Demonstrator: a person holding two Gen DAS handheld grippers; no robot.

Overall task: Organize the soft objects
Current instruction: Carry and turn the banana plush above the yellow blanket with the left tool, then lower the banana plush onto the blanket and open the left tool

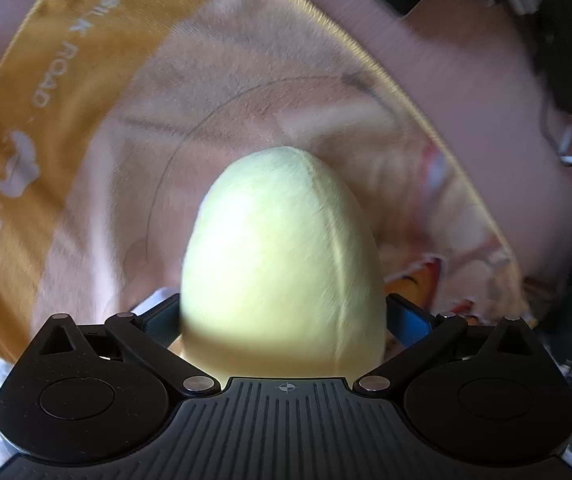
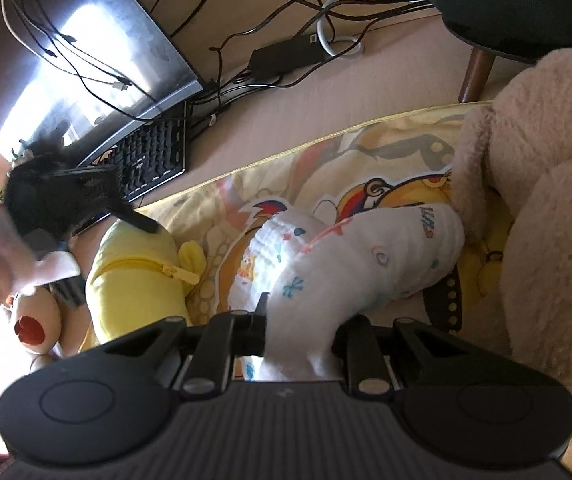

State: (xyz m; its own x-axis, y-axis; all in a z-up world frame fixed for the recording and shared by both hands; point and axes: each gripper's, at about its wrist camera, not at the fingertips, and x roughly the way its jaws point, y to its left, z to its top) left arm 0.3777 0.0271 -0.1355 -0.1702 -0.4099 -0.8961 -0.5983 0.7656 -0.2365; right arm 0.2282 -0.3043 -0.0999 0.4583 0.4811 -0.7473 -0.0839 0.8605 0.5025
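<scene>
My left gripper (image 1: 283, 312) is shut on a pale yellow plush toy (image 1: 281, 264) and holds it over a printed yellow-bordered cloth mat (image 1: 45, 92). In the right wrist view the same yellow plush (image 2: 133, 280), with a zipper, lies at the mat's left edge with the left gripper (image 2: 65, 208) on it. My right gripper (image 2: 300, 336) is shut on a white printed cloth (image 2: 350, 256) that drapes over the mat (image 2: 326, 152). A large beige plush animal (image 2: 542, 184) sits on the mat at the right, next to the cloth.
A keyboard (image 2: 153, 156), a monitor (image 2: 81, 52), cables and a power brick (image 2: 286, 56) lie on the wooden desk behind the mat. A dark speaker on wooden legs (image 2: 518, 4) stands at the back right. A cream plush with a red spot (image 2: 33, 324) lies at the left.
</scene>
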